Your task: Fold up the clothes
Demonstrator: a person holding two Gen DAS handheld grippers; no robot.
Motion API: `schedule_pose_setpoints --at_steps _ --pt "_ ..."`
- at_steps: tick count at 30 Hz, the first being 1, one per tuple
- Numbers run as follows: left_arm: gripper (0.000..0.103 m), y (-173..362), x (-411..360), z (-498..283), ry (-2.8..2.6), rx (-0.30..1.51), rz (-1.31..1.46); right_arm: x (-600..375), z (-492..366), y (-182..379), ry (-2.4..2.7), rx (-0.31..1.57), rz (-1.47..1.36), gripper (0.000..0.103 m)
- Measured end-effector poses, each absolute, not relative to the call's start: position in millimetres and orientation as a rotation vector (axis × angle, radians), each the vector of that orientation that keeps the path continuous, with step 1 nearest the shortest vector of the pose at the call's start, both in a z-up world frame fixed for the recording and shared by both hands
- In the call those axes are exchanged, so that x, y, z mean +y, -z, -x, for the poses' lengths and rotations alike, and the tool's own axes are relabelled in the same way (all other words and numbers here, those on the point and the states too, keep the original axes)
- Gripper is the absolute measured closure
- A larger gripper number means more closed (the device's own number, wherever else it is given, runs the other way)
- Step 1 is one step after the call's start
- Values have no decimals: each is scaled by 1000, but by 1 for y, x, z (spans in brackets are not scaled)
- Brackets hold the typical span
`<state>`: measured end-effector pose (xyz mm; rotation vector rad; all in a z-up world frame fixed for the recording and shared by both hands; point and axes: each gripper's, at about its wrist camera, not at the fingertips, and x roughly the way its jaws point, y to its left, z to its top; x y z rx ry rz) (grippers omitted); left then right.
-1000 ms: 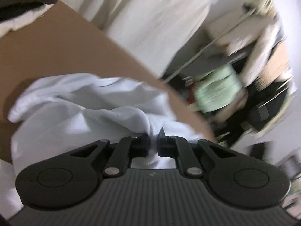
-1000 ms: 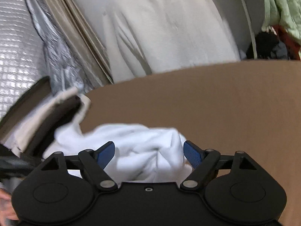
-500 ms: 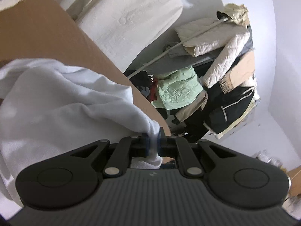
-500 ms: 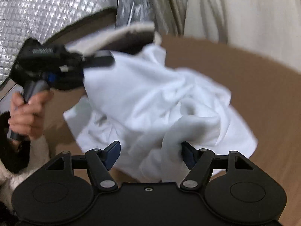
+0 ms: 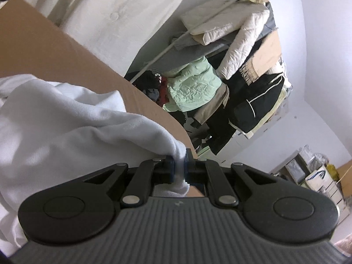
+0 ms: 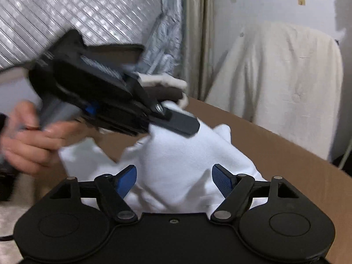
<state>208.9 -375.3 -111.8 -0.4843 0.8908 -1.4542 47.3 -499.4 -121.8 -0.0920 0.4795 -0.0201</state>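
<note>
A white garment (image 6: 180,160) lies bunched on the brown cardboard surface (image 6: 286,154). My left gripper (image 5: 179,167) is shut on a pinched edge of the garment (image 5: 66,132), which drapes away to the left. In the right wrist view the left gripper (image 6: 182,123), held by a hand (image 6: 28,145), lifts a peak of the cloth above the surface. My right gripper (image 6: 173,176) sits low in front of the garment and its jaws are opening. A fold of white cloth bulges between the blue pads (image 6: 222,180), which do not press on it.
A cream cloth (image 6: 286,77) drapes over something behind the cardboard. A silver quilted sheet (image 6: 66,11) covers the back left. A dark and white folded garment (image 6: 162,88) lies at the far edge. A clothes rack with jackets (image 5: 220,77) and storage boxes (image 5: 319,180) stand beyond.
The left gripper has raised its pinched edge of the garment and turned toward the clothes rack. The right gripper has swung across and rolled; the left gripper now looms larger in its view.
</note>
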Motion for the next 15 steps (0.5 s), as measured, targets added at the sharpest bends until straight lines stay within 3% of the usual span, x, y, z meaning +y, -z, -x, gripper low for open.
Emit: schedule_pose_setpoints --at_steps 9,15 --pt "96 105 -368 -209 1396 848 471 -500 -52 137 64 543 58 23" --pt "96 95 -362 -201 1216 763 299 -496 -33 146 262 568 -18 22"
